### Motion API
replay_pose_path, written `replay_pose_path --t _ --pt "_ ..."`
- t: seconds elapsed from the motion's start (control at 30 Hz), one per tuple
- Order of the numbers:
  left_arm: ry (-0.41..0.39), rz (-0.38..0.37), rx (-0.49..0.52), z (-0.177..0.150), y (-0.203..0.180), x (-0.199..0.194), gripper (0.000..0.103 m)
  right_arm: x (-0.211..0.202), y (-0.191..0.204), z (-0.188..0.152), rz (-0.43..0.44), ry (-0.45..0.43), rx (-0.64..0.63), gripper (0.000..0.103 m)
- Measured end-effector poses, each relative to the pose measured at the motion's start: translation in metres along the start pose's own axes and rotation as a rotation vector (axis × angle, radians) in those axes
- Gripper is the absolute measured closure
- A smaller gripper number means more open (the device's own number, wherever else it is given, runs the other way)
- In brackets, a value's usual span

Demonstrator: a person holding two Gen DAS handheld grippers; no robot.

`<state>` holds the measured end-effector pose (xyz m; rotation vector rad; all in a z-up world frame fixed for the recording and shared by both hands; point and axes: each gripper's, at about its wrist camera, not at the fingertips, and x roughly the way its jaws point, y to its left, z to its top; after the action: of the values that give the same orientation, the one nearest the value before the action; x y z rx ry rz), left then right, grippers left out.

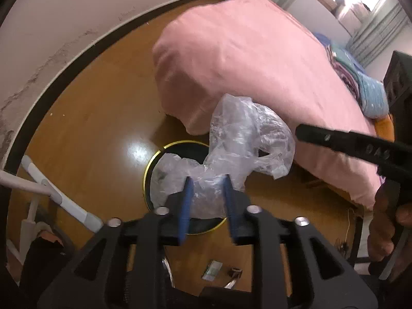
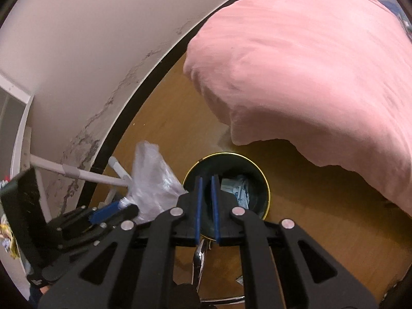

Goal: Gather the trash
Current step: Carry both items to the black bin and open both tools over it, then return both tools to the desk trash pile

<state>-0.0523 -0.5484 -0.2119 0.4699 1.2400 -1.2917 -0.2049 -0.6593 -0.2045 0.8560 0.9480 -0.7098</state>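
Observation:
My left gripper [image 1: 208, 183] holds a crumpled clear plastic bag [image 1: 247, 134] between its blue pads, above a round black bin with a gold rim [image 1: 152, 166] on the wooden floor. In the right wrist view the same bag [image 2: 152, 180] hangs from the left gripper [image 2: 121, 207] just left of the bin [image 2: 266, 180]. My right gripper [image 2: 206, 179] hovers over the bin's mouth with its jaws nearly together and nothing between them. Crumpled printed paper [image 2: 238, 189] lies inside the bin. The right gripper's finger [image 1: 334, 140] shows at the right of the left wrist view.
A bed with a pink cover [image 1: 244, 59] stands close behind the bin. A white rack [image 1: 59, 198] leans at the left wall. Small scraps [image 1: 212, 270] lie on the floor near me. A metal chair frame [image 2: 199, 260] is below the right gripper.

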Motion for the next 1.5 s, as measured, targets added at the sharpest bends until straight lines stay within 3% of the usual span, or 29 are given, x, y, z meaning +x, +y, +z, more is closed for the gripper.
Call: replay_pose_path --t 0.03,0.07,0.3,0.37,0.4,0.43,0.53,0.87,1.0,1.03,1.1,1.17,1.27,1.37,1.5 --pt "0.005 0.005 0.004 -0.001 -0.002 0.003 0.051 0.000 -0.002 0.000 -0.003 -0.003 0.002 0.095" --pt "0.001 0.010 0.007 -0.001 -0.004 0.004 0.043 0.001 -0.005 0.000 -0.018 -0.004 0.009 0.095" --pt "-0.011 0.023 -0.003 0.004 -0.003 0.003 0.033 0.002 -0.016 0.004 -0.015 -0.004 0.047 0.090" --pt "-0.025 0.016 -0.005 0.006 -0.004 -0.005 0.029 -0.002 -0.015 0.004 -0.019 -0.018 0.048 0.061" --pt "-0.033 0.020 -0.005 0.007 -0.004 -0.010 0.028 -0.005 -0.014 0.004 -0.018 -0.035 0.045 0.038" --pt "-0.043 0.029 -0.006 0.007 -0.004 -0.017 0.027 -0.008 -0.012 0.004 -0.016 -0.051 0.040 0.034" --pt "-0.074 0.043 -0.004 0.009 -0.005 -0.038 0.022 -0.019 -0.005 0.006 -0.030 -0.098 0.010 0.033" --pt "-0.145 0.086 -0.010 -0.002 -0.005 -0.107 0.015 -0.026 0.010 0.005 -0.040 -0.122 -0.056 0.028" --pt "-0.178 0.063 -0.037 -0.014 -0.002 -0.150 0.013 -0.036 0.025 0.004 -0.051 -0.144 -0.098 0.027" --pt "-0.181 0.093 -0.059 -0.019 0.002 -0.164 0.012 -0.040 0.030 0.004 -0.049 -0.152 -0.110 0.026" --pt "-0.199 0.138 -0.109 -0.027 0.007 -0.197 0.012 -0.052 0.048 0.004 -0.050 -0.181 -0.151 0.025" --pt "-0.256 0.089 -0.133 -0.038 0.012 -0.232 0.010 -0.065 0.071 0.003 -0.039 -0.210 -0.192 0.024" --pt "-0.343 0.114 -0.123 -0.064 0.023 -0.284 0.009 -0.085 0.118 -0.005 0.037 -0.229 -0.282 0.023" --pt "-0.415 0.263 -0.149 -0.099 0.051 -0.329 0.009 -0.097 0.192 -0.018 0.151 -0.215 -0.432 0.023" --pt "-0.460 0.434 -0.295 -0.161 0.120 -0.382 0.009 -0.099 0.294 -0.044 0.310 -0.154 -0.631 0.023"
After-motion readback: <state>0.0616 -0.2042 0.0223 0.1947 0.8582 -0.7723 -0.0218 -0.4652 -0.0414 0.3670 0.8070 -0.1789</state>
